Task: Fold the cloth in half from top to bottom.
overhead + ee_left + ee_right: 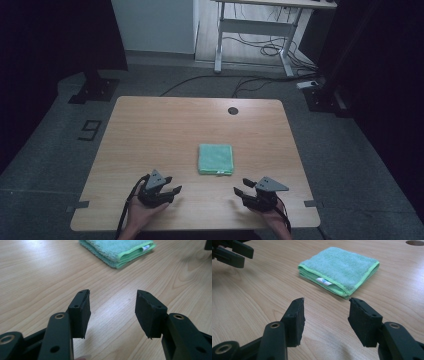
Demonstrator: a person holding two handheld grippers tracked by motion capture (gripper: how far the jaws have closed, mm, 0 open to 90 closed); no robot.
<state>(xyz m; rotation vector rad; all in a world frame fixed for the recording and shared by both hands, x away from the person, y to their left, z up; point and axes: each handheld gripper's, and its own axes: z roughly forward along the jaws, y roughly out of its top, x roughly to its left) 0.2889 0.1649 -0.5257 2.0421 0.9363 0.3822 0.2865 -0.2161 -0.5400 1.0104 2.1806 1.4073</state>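
A folded green cloth [216, 159] lies flat near the middle of the wooden table [160, 130]. It has a small white tag on its near folded edge. My left gripper [171, 184] rests low over the table at the near left, open, with bare wood between its pads. My right gripper [242, 186] is at the near right, also open and holding nothing. In the left gripper view the cloth [119, 250] lies ahead to the right of my left gripper [112, 305]. In the right gripper view the cloth [340, 268] is just ahead of my right gripper [326, 312].
A round cable hole [233, 110] sits near the table's far edge. Beyond the table are dark stand bases [94, 90], loose floor cables [260, 50] and a white desk frame [257, 30]. The other gripper [229, 251] shows at the top left of the right gripper view.
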